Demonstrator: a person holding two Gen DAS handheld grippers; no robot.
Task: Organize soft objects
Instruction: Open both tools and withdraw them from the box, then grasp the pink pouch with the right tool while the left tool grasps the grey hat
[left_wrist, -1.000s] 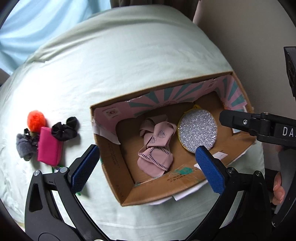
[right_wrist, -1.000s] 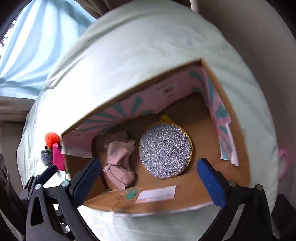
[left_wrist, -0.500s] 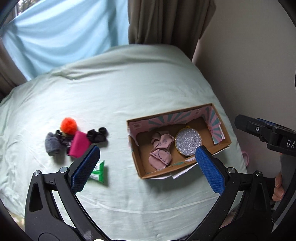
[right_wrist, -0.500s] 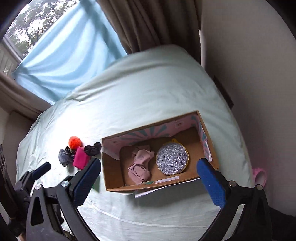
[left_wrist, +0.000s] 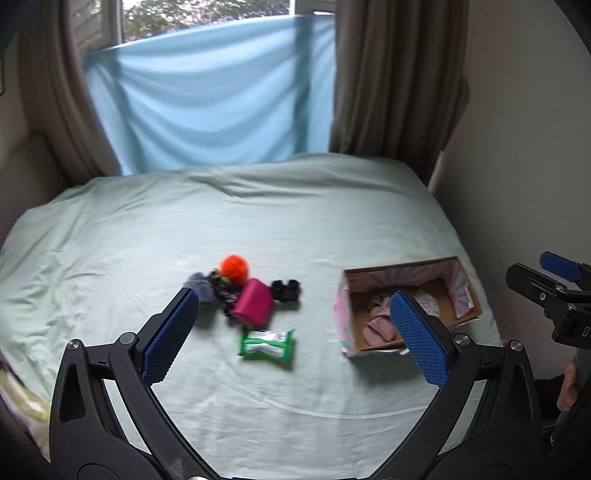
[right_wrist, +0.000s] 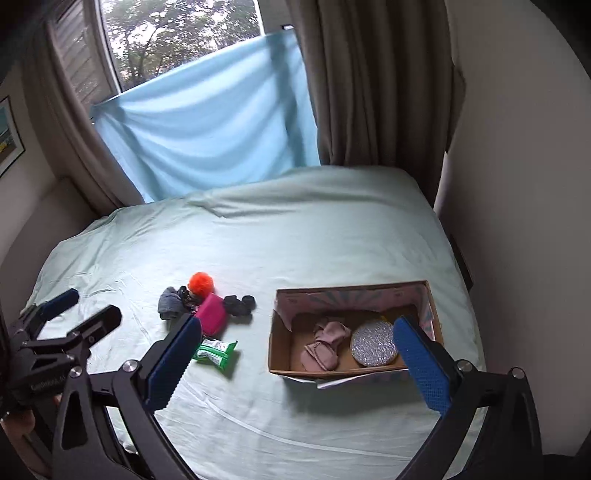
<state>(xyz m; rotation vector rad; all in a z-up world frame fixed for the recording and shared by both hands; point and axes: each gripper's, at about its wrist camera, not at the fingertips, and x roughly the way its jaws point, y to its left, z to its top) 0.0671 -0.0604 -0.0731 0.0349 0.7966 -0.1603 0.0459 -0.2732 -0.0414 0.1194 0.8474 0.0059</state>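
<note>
Pale green bedsheet (left_wrist: 295, 229) stretches beyond my fingers. My left gripper (left_wrist: 295, 332) is spread wide and holds nothing; between its pads, further out, lie the green packet (left_wrist: 266, 343), the magenta pouch (left_wrist: 254, 305), the orange pompom (left_wrist: 233, 268), a grey sock (left_wrist: 201, 288) and a black scrunchie (left_wrist: 286, 290), clustered together. My right gripper (right_wrist: 295, 362) is equally wide and empty. Ahead of its right pad sits the cardboard box (right_wrist: 280, 347), holding pink fabric (right_wrist: 327, 345) and a glittery disc (right_wrist: 373, 343).

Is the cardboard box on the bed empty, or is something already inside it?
Not empty. The cardboard box is open on top and holds a crumpled pink cloth item and a glittery silver disc.
</note>
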